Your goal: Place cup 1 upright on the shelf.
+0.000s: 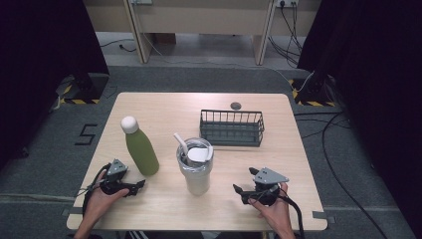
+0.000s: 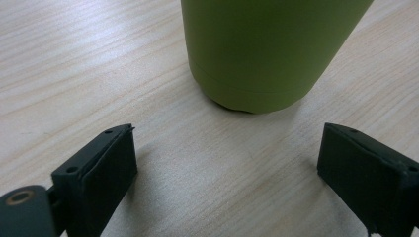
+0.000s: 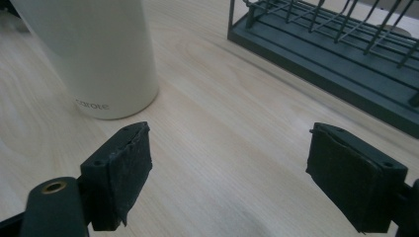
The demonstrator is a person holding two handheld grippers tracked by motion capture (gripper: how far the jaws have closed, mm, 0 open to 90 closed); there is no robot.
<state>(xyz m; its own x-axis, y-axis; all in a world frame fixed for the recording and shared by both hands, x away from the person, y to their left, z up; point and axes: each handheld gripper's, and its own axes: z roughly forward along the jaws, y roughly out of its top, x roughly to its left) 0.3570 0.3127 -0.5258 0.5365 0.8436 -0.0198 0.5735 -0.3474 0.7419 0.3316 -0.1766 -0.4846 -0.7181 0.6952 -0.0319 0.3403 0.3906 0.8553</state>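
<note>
While left claw point(image 1: 135, 187) gapes, bottle point(image 1: 141, 146) near.

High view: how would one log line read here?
left gripper: open, by green bottle | right gripper: open, near white tumbler | nothing held

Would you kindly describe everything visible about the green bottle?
The green bottle has a matte olive body that looks like coated metal, narrowing to a rounded white cap. It stands upright, capped, on the wooden table's left side, left of the tumbler. The open left gripper sits just before its base; nothing grips it.
</note>
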